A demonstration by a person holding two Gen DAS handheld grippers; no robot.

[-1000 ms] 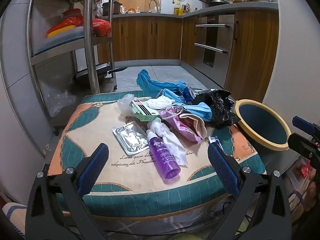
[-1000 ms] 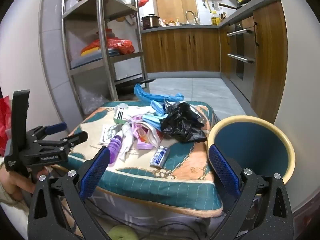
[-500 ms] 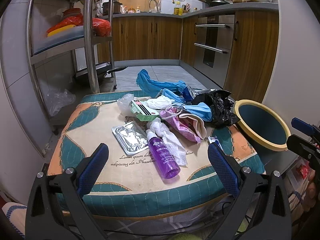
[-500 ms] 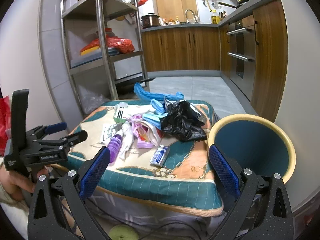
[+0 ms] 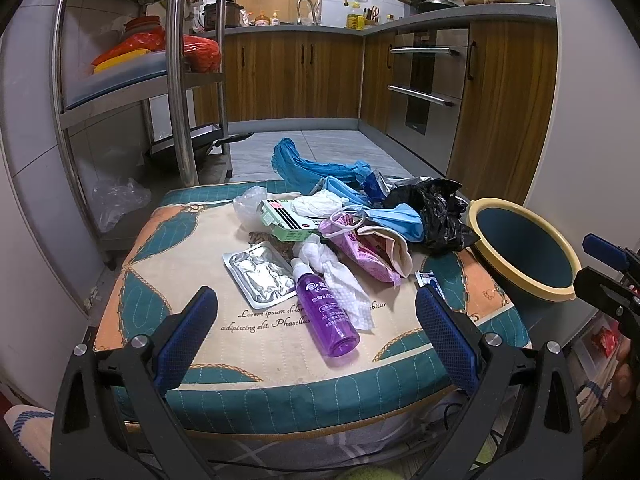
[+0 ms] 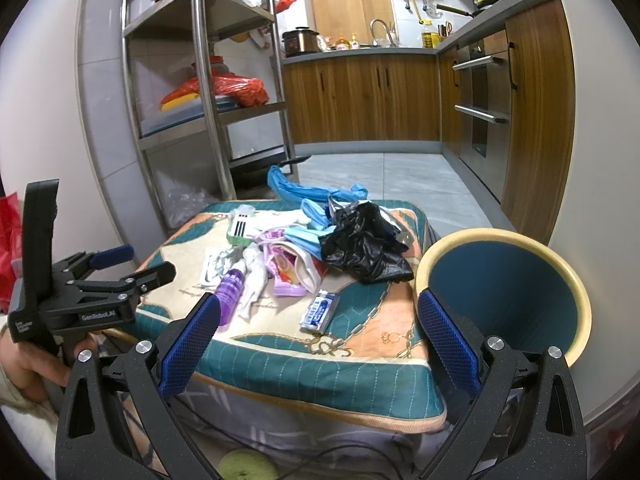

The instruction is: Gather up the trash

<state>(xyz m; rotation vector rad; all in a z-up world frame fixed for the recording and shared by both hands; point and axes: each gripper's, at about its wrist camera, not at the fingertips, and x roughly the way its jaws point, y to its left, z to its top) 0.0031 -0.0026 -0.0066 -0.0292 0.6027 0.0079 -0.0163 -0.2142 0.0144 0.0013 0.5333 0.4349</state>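
Trash lies heaped on a patterned cushion (image 5: 168,264): a purple spray bottle (image 5: 326,316), a foil blister pack (image 5: 262,274), white tissue (image 5: 340,276), a green and white box (image 5: 282,220), blue masks (image 5: 394,216), a pink packet (image 5: 366,254), a black plastic bag (image 5: 434,212) and a small blue tube (image 6: 320,311). A yellow-rimmed blue bin (image 5: 524,256) stands at the cushion's right side. My left gripper (image 5: 316,328) hovers open before the cushion's near edge, facing the bottle. My right gripper (image 6: 318,338) is open near the front right corner, empty.
A steel shelf rack (image 5: 180,76) with red bags stands behind the cushion on the left. Wooden kitchen cabinets (image 5: 296,76) and an oven (image 5: 420,84) line the back and right. A hand (image 6: 24,364) holds the left gripper's handle. A green ball (image 6: 244,466) lies on the floor.
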